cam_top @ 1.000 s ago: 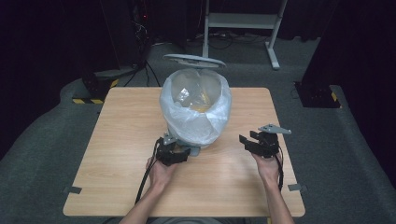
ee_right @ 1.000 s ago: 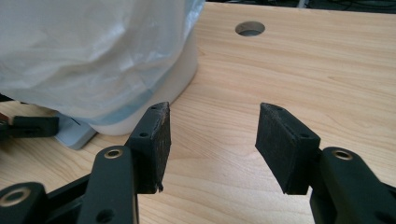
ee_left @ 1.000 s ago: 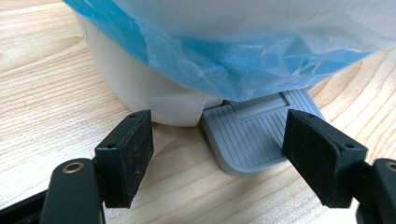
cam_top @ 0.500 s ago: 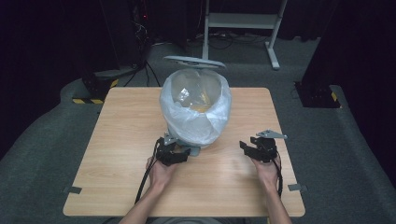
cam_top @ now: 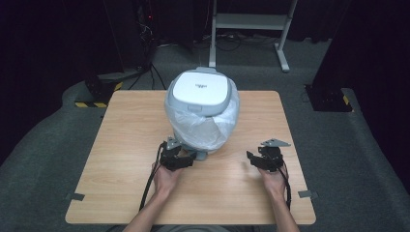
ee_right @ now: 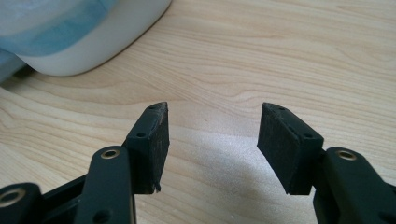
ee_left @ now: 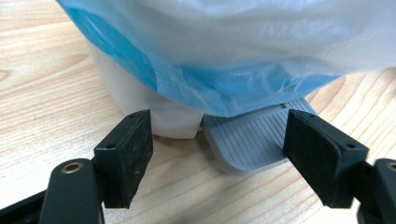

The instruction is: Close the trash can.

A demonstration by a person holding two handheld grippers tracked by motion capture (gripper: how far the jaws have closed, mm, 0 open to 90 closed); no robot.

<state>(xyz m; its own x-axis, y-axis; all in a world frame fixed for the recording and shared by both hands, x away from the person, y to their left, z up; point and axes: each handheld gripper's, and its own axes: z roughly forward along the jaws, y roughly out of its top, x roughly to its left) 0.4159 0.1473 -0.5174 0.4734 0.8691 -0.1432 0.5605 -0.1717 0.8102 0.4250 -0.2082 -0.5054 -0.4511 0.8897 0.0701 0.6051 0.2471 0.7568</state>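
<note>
- Pedal bin (cam_top: 202, 96), high view: it sits toward the back middle of the wooden table (cam_top: 121, 145), grey-and-white lid (cam_top: 200, 89) down flat, with a pale bin liner (cam_top: 208, 130) puffed out all around under it.
- Same view: the left gripper (cam_top: 181, 155) is right up against the front foot of the bin. The right gripper (cam_top: 254, 158) is well off to the right, low over bare table, not touching the bin. Both hands come in from the near edge. You can't really read how the jaws stand from up here, too small.
- Left gripper view: here's what the top camera misses. There's a grey ribbed pedal (ee_left: 252, 140) poking out from under the liner (ee_left: 233, 46), which looks blue-tinted this close. The white bin body (ee_left: 135, 93) is behind it.
- The left gripper's (ee_left: 219, 123) jaws stand apart, one on each side of the pedal's front. The pedal lies in the gap and just ahead. I can't tell if the right-hand pad touches its edge, but nothing's clamped.
- Right gripper view: the right gripper (ee_right: 212, 109) has its jaws spread too, with only wood grain and their shadow between them.
- The bin's white base (ee_right: 93, 46) and a bit of liner (ee_right: 37, 18) curve through the top-left corner, clear of the jaws.
</note>
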